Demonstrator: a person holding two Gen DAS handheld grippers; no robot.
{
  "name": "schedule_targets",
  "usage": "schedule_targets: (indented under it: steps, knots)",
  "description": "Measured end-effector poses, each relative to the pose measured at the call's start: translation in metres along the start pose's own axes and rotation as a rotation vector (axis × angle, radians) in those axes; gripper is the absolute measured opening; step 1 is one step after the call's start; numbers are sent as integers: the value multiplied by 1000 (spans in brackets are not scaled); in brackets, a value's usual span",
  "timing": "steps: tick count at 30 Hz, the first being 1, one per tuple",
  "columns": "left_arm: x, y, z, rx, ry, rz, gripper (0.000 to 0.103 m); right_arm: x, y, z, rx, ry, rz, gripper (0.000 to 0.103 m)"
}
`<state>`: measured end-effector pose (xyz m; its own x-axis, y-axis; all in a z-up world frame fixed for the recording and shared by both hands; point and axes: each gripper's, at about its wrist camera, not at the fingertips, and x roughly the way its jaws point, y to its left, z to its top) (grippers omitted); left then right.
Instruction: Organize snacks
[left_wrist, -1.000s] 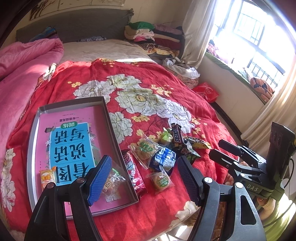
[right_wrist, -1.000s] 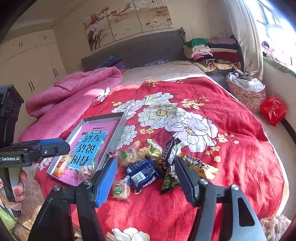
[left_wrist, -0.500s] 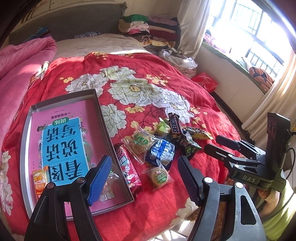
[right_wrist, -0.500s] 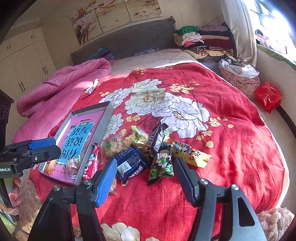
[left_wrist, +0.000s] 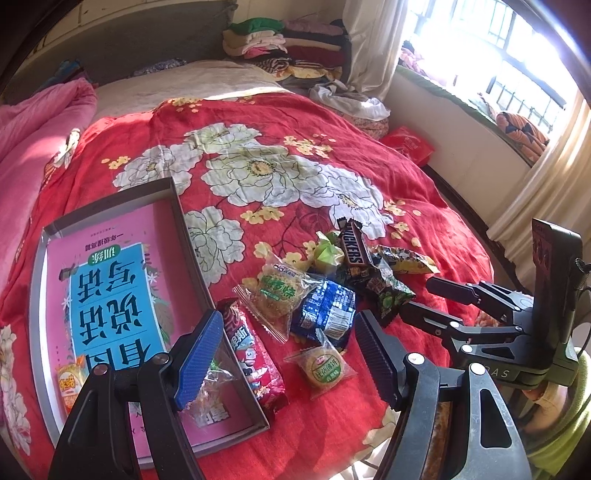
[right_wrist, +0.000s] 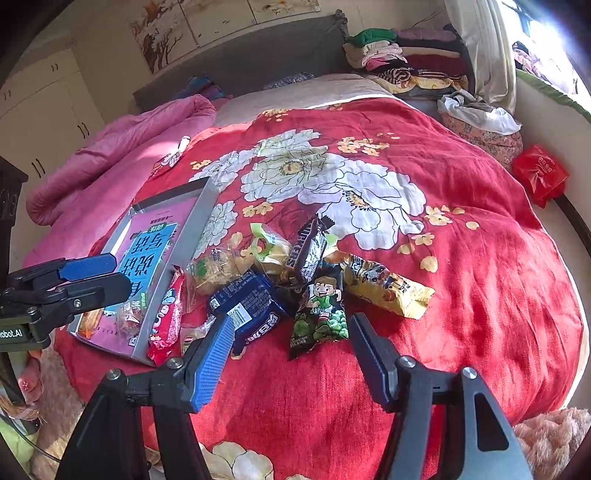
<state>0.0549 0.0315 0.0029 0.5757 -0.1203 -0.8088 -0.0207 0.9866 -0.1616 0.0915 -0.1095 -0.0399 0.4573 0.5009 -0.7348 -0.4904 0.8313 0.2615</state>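
Left wrist view: the left gripper (left_wrist: 286, 354) is held wide open and empty over the round biscuit pack (left_wrist: 323, 369), just right of the grey tray (left_wrist: 188, 236), presumably for loading.

Right wrist view: the right gripper (right_wrist: 290, 354) is likewise open and empty above the green pea packet (right_wrist: 319, 317), right of that tray.

Red bedspread (right_wrist: 461, 266) with white flowers; pink-and-blue book (left_wrist: 110, 295) in grey tray (left_wrist: 110, 199); pink quilt (right_wrist: 122, 155).
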Motion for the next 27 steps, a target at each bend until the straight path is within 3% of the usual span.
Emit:
schedule_targets:
  steps: [22,27]
  knots:
    - [59,-1,19,71,93,45,75,33,-10,3,25,69,-11,64]
    - [70,4,22,72,114,46,75,42,-12,4,23,87,-27,56]
